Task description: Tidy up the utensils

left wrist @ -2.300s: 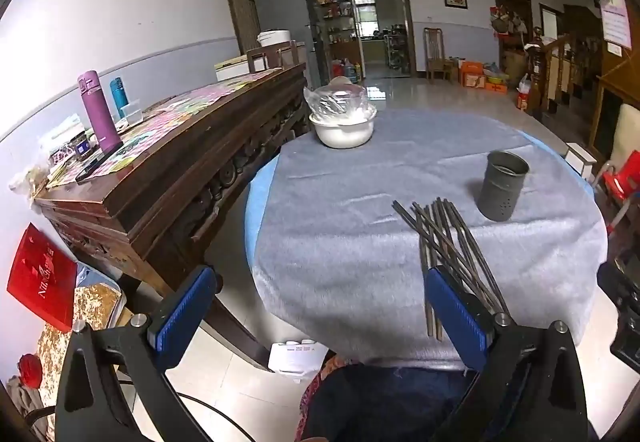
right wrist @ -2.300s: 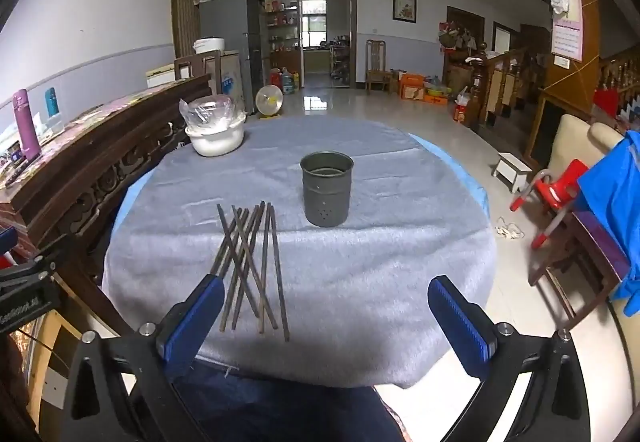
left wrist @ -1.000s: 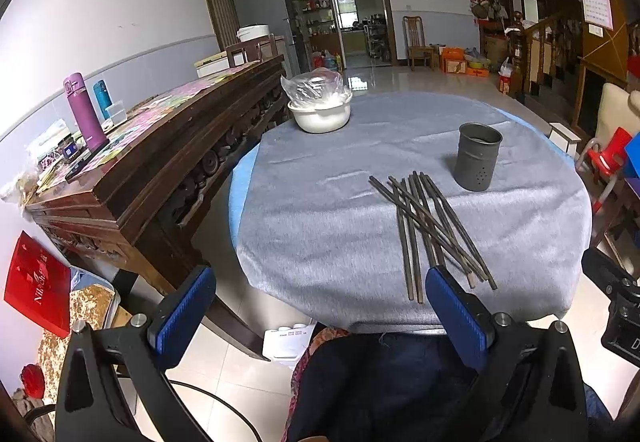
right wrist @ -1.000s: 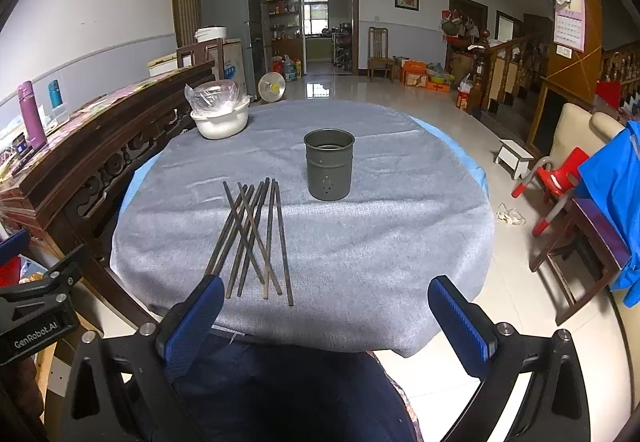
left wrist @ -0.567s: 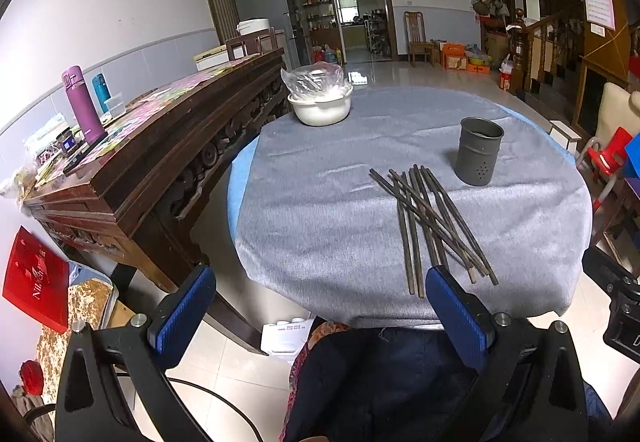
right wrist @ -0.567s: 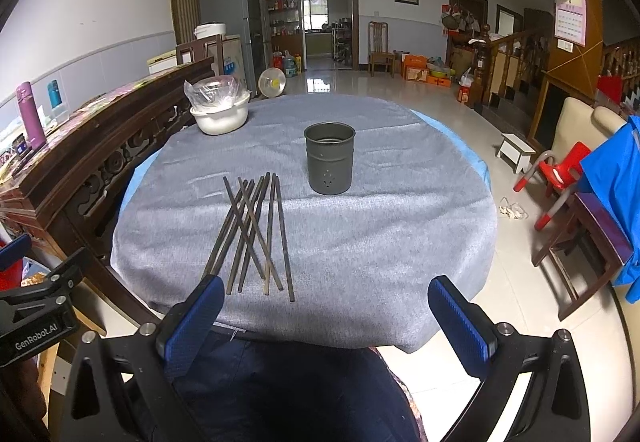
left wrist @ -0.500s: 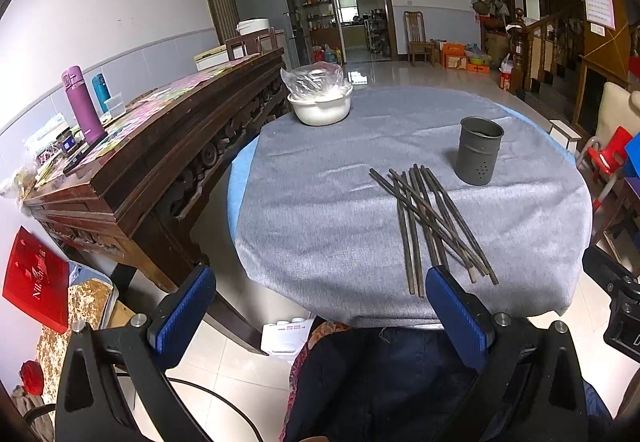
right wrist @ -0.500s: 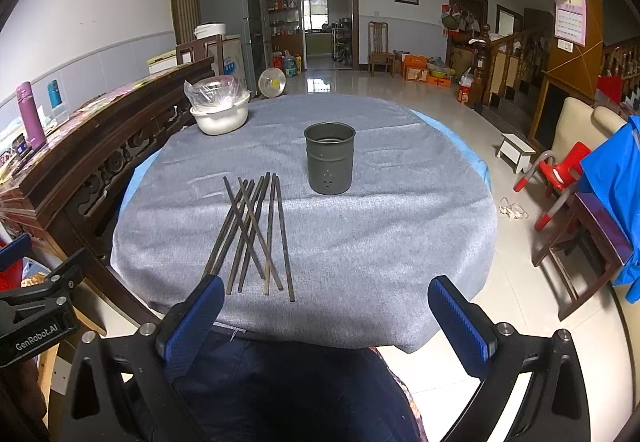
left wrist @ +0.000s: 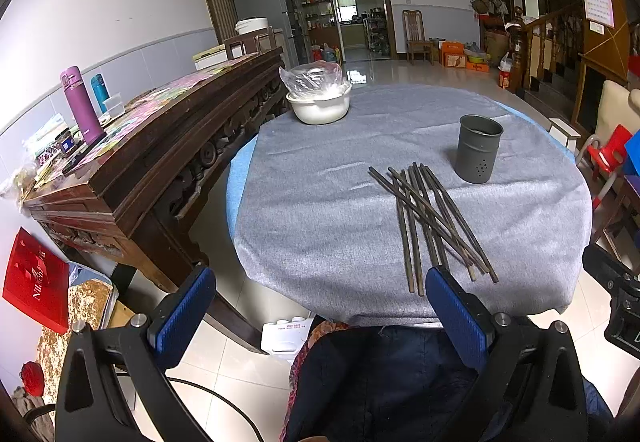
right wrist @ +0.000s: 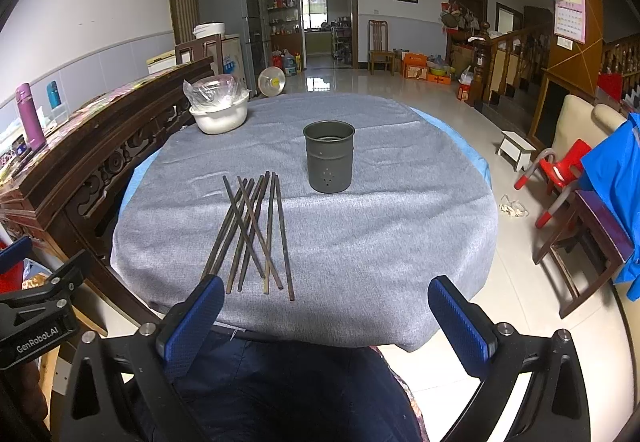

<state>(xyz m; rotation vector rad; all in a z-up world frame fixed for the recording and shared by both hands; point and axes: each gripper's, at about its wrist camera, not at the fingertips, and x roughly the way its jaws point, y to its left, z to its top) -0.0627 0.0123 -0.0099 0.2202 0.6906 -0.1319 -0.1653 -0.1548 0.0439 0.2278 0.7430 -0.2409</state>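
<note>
Several dark chopsticks lie crossed in a loose pile on the round table's grey cloth. A dark metal holder cup stands upright just beyond the pile, to its right. My left gripper is open and held low in front of the table's near edge, left of the pile. My right gripper is open too, before the near edge, with the pile ahead to its left. Nothing sits between either pair of fingers.
A white bowl with a plastic bag stands at the table's far left. A long dark wooden sideboard with bottles runs along the left. A person's dark-clothed lap is below the grippers. Chairs stand at the right.
Over the earlier frames both views drew back a little from the table and then steadied. The chopsticks and the cup have not moved, and both grippers stayed open.
</note>
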